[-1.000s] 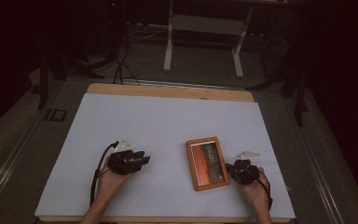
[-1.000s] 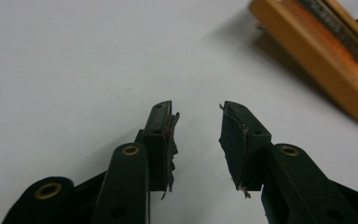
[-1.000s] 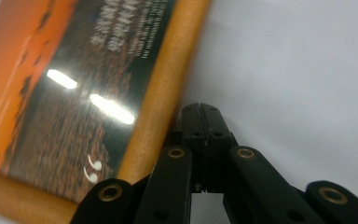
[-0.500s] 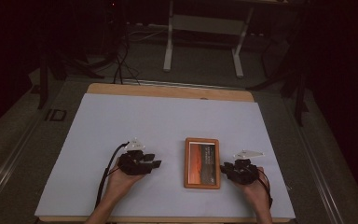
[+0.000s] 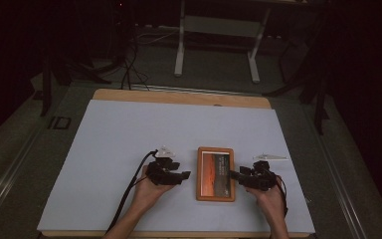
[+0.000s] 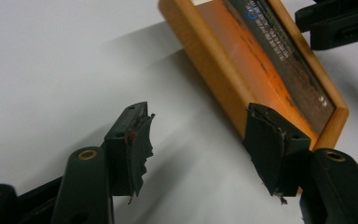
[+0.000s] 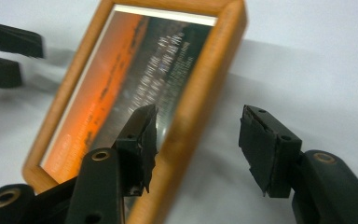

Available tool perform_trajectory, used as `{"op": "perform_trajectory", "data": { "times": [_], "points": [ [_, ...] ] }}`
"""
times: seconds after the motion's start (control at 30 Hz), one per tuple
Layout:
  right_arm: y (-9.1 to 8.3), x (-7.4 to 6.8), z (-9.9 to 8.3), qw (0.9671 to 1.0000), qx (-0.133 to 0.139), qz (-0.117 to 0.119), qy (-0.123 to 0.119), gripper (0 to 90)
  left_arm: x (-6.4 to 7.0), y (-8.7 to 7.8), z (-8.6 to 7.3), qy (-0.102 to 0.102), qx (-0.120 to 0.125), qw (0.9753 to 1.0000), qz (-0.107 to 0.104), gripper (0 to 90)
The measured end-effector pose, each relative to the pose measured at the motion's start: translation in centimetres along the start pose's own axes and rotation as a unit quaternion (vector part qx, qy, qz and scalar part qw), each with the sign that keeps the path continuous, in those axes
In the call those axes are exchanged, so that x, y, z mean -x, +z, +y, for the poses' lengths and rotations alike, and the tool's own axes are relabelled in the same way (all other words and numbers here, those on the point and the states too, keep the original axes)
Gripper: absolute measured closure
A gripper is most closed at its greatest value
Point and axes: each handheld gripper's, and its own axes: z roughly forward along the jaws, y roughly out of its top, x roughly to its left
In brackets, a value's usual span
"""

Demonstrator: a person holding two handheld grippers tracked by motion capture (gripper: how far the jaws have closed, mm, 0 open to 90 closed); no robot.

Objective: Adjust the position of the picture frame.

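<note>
Both tongs agape: left tongs [image 6: 196, 144] beside picture frame [image 5: 216, 173], right tongs [image 7: 198, 149] straddling its edge.

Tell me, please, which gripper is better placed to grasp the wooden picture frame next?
Right. The right gripper is open with its jaws already straddling the long edge of the picture frame. The left gripper, also open, has one jaw at the frame's other edge and the other over bare table.

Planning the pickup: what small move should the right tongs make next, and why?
Probably close the right tongs on the wooden picture frame: their open jaws already straddle its near edge, while the left tongs, also open, sit beside the opposite edge.
</note>
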Motion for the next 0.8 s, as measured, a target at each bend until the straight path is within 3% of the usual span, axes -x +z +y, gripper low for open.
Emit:
{"op": "perform_trajectory", "data": {
  "times": [0.13, 0.4, 0.6, 0.7, 0.8],
  "points": [
    [0.7, -0.4, 0.3, 0.9998, -0.002, 0.013, 0.015, 42.0, 0.8, 1.4, 0.5, -0.005, -0.005, 1.0, -0.007, 37.0],
    [1.5, -0.5, 0.6, 0.9992, -0.005, 0.016, 0.036, 38.5, 1.7, 3.5, 1.3, -0.021, -0.007, 0.9996, -0.018, 34.1],
    [2.3, -0.5, 0.5, 0.9983, -0.018, 0.028, 0.048, 35.9, 1.9, 4.7, 1.4, -0.038, -0.016, 0.9986, -0.032, 34.0],
    [2.7, -0.5, 0.5, 0.9976, -0.026, 0.032, 0.056, 35.7, 1.9, 5.1, 1.6, -0.05, -0.02, 0.9973, -0.049, 33.4],
    [3.1, -0.4, 0.5, 0.9964, -0.032, 0.041, 0.066, 34.6, 2.0, 5.5, 1.8, -0.049, -0.031, 0.997, -0.051, 33.1]
  ]
}}
